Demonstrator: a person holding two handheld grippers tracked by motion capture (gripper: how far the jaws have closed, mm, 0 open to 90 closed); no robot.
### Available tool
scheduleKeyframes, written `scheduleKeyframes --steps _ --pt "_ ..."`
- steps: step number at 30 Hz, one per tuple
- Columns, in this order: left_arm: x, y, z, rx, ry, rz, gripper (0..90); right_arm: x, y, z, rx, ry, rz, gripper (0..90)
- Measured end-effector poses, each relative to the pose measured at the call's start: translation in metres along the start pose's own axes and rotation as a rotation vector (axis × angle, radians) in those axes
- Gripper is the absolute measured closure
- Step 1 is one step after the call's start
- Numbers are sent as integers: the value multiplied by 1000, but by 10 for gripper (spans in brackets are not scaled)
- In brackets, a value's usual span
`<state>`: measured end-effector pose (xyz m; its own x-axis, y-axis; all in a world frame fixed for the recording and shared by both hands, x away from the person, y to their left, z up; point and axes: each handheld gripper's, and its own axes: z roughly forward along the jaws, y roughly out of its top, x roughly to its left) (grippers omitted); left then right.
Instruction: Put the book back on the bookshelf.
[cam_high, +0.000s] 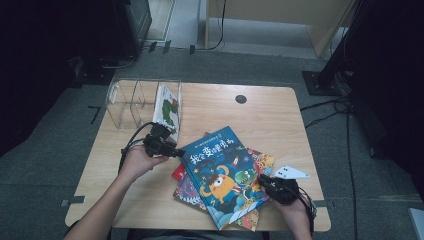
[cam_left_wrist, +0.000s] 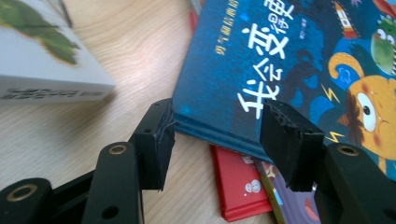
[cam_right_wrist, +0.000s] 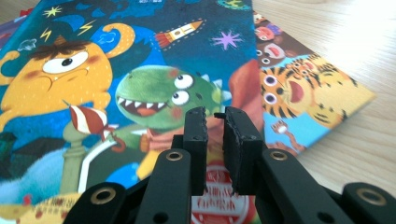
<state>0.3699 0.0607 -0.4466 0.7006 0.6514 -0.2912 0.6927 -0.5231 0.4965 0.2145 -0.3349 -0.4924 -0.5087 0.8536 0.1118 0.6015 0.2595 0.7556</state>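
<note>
Blue book (cam_high: 225, 172) lies on top of the book pile (cam_high: 260, 165) at the near middle of the bench (cam_high: 270, 110), cover up. Step looks like picking it up for the clear rack (cam_high: 131, 100), where one book (cam_high: 167, 107) already stands. Left hand-held gripper (cam_left_wrist: 215, 128) has its jaws apart, straddling the book's far-left corner; next it needs to close on that edge. Right hand-held gripper (cam_right_wrist: 215, 126) rests low over the cover's near-right part, jaws almost together, holding nothing. Both forearms come in low from the near edge.
</note>
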Motion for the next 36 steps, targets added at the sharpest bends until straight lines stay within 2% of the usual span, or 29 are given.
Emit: scheduleKeyframes --steps 7,9,17,25,27,33,36 --pt "3 -2 3 -31 -7 3 453 -3 -11 -13 2 -32 34 887" --pt "5 -4 4 -58 -37 -8 458 -2 -16 -18 -2 -42 44 899" --pt "5 -6 11 -47 1 36 454 -1 -26 -29 -2 -68 50 900" --pt "8 -7 18 -35 0 32 450 0 -33 -38 -3 -81 60 900" --pt "9 -7 18 -48 -8 23 452 -1 -35 -40 -5 -85 58 900" --pt "10 -6 22 -38 28 35 439 -2 -38 -44 -3 -77 81 900" --pt "12 -6 23 -39 9 26 443 -1 -38 -44 1 -69 76 900"
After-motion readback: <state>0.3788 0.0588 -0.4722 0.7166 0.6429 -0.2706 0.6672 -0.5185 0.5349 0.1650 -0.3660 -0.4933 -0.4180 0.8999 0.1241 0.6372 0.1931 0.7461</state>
